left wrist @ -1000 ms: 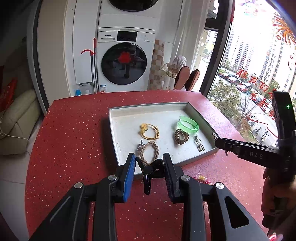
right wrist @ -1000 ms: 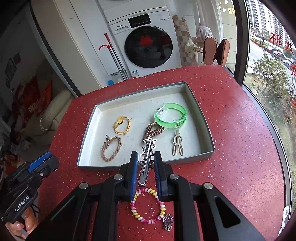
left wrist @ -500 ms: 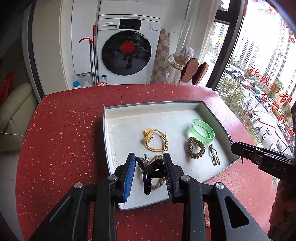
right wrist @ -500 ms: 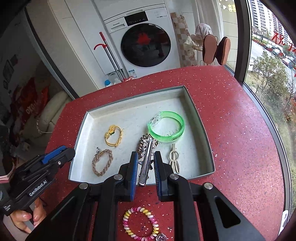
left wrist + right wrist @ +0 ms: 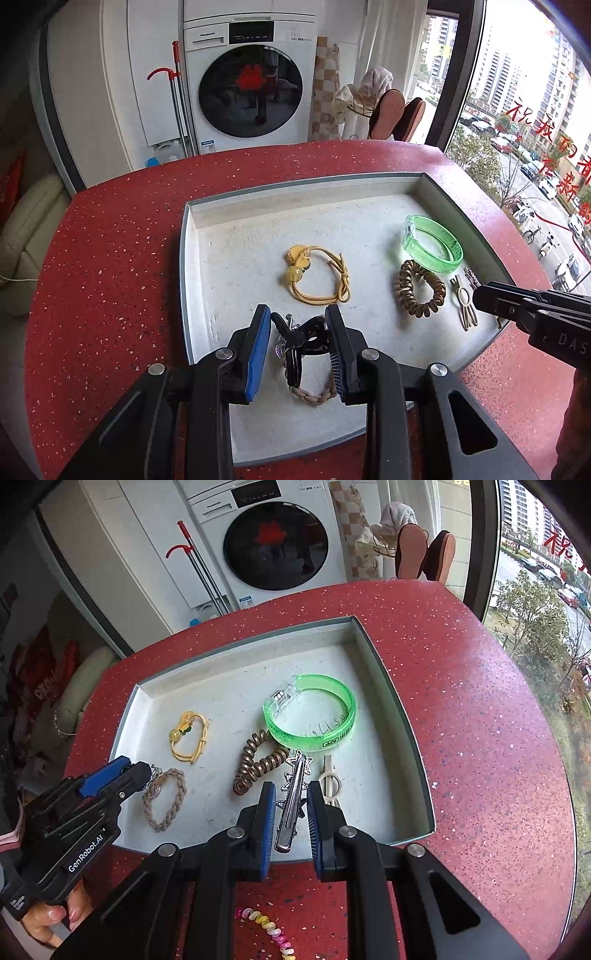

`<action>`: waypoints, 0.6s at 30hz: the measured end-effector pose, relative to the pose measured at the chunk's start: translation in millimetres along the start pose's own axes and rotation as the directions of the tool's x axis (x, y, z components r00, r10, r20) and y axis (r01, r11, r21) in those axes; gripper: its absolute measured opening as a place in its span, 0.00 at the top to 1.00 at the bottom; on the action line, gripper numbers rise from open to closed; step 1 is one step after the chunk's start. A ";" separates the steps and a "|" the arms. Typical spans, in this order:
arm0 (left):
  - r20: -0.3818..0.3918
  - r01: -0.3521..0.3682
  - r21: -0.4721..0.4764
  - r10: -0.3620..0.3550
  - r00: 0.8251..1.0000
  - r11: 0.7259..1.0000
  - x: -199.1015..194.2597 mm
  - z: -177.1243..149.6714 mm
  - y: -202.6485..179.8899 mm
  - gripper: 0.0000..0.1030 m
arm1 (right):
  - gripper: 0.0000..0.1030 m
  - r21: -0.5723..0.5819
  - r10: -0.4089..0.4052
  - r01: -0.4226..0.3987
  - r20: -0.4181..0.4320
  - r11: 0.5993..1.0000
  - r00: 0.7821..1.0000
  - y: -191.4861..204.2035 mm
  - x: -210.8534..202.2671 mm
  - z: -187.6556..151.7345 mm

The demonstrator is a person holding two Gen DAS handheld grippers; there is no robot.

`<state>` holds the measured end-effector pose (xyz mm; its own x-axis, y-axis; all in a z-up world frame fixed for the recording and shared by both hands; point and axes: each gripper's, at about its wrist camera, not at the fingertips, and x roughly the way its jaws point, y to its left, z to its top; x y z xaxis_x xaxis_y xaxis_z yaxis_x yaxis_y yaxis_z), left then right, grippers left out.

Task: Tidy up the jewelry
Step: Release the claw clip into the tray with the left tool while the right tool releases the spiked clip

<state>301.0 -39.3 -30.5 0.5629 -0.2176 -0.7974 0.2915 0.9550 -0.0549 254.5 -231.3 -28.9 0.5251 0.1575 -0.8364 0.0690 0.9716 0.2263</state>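
White "GenRobot.AI" marks left claw point(image 5: 298, 334) pinching black clip point(image 5: 295, 341); right claw point(image 5: 291, 805) pinches silver clip point(image 5: 293, 797).

The tray point(image 5: 391, 686) sits on the table point(image 5: 480, 709), with the washing machine point(image 5: 273, 539) behind the table's far edge. In the tray, the bangle point(image 5: 314, 709) lies toward the far right, the coil tie point(image 5: 258, 764) just before it, possibly touching. The cord bracelet point(image 5: 188, 734) lies left of them, the braided bracelet point(image 5: 166, 797) nearer, before it. The small clip point(image 5: 328, 779) lies right of the coil tie. The bead bracelet point(image 5: 269, 928) lies on the table before the tray.
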 end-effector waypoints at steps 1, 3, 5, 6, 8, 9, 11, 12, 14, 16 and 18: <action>-0.002 -0.007 0.004 0.007 1.000 1.000 1.8 -0.5 -0.7 0.53 | 0.82 0.000 -0.001 0.001 -0.006 1.000 1.000 0.1 2.8 -0.7; -0.004 -0.021 0.013 0.021 1.000 1.000 5.5 -1.5 -2.5 0.53 | 0.82 -0.001 -0.006 0.006 -0.016 1.000 1.000 1.0 7.9 -1.6; -0.006 -0.039 0.018 0.039 0.999 0.999 8.7 -3.0 -3.4 0.53 | 0.82 -0.007 -0.012 0.012 -0.021 1.000 1.000 3.1 11.2 -2.6; -0.005 -0.044 0.019 0.044 0.999 0.999 9.4 -3.3 -3.4 0.53 | 0.82 -0.012 -0.016 0.015 -0.025 1.000 1.000 4.4 12.6 -3.2; -0.012 -0.052 0.020 0.053 0.999 0.998 11.2 -4.4 -3.2 0.53 | 0.82 -0.021 -0.022 0.021 -0.034 1.000 0.999 7.5 14.4 -5.0; -0.016 -0.057 0.019 0.058 0.998 0.998 12.0 -5.0 -3.1 0.53 | 0.81 -0.023 -0.020 0.019 -0.040 1.000 0.999 8.3 15.7 -5.7; -0.024 -0.057 0.019 0.057 0.998 0.998 12.6 -6.0 -3.4 0.53 | 0.81 -0.022 -0.017 0.016 -0.052 1.000 0.999 8.9 18.1 -6.6; -0.026 -0.060 0.022 0.061 0.998 0.998 12.6 -6.5 -3.8 0.53 | 0.81 -0.020 -0.016 0.015 -0.059 1.000 0.998 8.8 19.6 -7.0; -0.025 -0.082 0.034 0.082 0.996 0.996 11.7 -7.9 -5.0 0.53 | 0.79 -0.017 -0.013 0.012 -0.054 1.000 0.998 8.5 19.1 -8.4; -0.026 -0.100 0.043 0.101 0.995 0.994 11.1 -7.1 -7.0 0.53 | 0.65 -0.006 0.002 -0.003 -0.052 1.000 0.999 7.3 16.8 -8.5; -0.023 -0.098 0.043 0.099 0.995 0.994 8.4 -7.1 -7.7 0.53 | 0.56 0.005 0.022 -0.022 -0.035 1.000 0.999 5.9 11.8 -7.4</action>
<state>298.0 -47.1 -41.0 0.5708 -0.1169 -0.8127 0.2678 0.9622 0.0497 254.9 -222.4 -41.2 0.4963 0.1850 -0.8482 0.0621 0.9670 0.2473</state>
